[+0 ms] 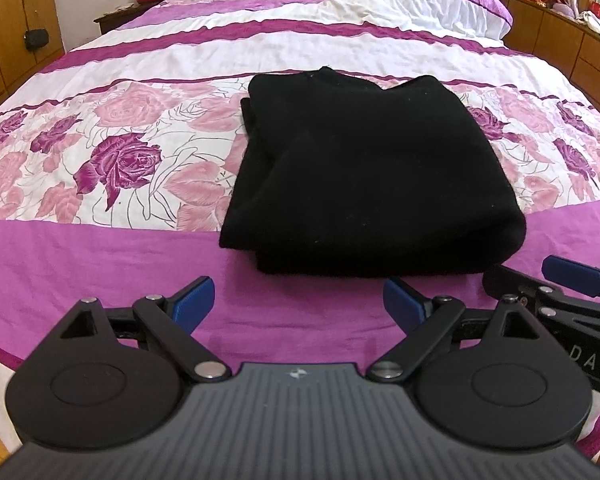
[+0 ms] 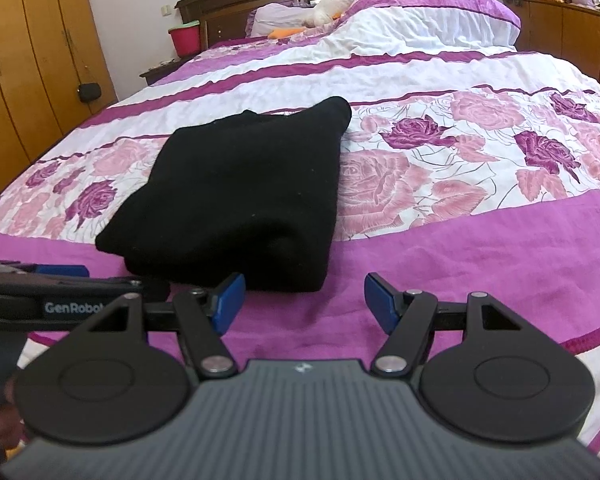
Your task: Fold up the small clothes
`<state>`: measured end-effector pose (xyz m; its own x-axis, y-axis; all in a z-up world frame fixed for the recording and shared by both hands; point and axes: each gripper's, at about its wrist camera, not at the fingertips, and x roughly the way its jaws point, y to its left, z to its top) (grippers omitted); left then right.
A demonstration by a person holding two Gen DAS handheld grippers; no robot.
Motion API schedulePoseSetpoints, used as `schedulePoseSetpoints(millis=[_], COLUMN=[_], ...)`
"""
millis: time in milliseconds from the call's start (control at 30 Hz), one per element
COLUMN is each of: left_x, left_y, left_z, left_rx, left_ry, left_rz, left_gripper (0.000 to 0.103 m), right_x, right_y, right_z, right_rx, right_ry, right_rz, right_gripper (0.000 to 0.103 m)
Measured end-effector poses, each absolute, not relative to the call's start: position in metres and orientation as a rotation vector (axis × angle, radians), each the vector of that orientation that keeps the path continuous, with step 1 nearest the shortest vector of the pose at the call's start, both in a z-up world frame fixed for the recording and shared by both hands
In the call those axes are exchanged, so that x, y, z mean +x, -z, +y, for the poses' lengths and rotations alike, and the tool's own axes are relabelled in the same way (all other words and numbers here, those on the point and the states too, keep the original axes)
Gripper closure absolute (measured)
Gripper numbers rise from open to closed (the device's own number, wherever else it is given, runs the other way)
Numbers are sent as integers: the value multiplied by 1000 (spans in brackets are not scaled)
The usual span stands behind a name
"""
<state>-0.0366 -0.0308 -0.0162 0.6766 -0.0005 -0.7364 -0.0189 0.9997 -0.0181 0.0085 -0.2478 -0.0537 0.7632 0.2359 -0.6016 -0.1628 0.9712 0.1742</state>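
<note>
A black garment (image 1: 364, 172) lies folded into a thick rectangle on the flowered bedspread (image 1: 100, 152); the right wrist view has the same garment (image 2: 240, 200) left of centre. My left gripper (image 1: 300, 304) hovers just short of the garment's near fold, jaws apart with only purple cover between the blue pads. My right gripper (image 2: 304, 304) sits at the garment's near right corner, also open and empty. One blue pad (image 1: 572, 276) of the right gripper pokes in at the left wrist view's right edge. Part of the left gripper's body (image 2: 60, 296) shows at the right wrist view's left edge.
The bed's foot edge runs just under both grippers. Pillows (image 2: 432, 12) and a white plush toy (image 2: 340, 0) lie at the headboard. A red bucket (image 2: 185, 38) stands on a nightstand, wooden wardrobes (image 2: 32, 60) line the left wall, and a wooden cabinet (image 1: 580, 44) flanks the right.
</note>
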Motion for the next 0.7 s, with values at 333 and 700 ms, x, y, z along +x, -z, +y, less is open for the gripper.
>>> schedulePoseSetpoints(millis=[333, 700], left_x=[-35, -33], left_y=[18, 20], left_z=[-32, -37], left_rx=[-13, 17], left_ry=[-21, -13], left_rz=[842, 846], left_gripper=[9, 9], right_x=[10, 11], right_y=[53, 54], right_z=[-247, -248], right_rx=[112, 115], right_ry=[-217, -219], right_rz=[674, 682], right_gripper=[35, 35])
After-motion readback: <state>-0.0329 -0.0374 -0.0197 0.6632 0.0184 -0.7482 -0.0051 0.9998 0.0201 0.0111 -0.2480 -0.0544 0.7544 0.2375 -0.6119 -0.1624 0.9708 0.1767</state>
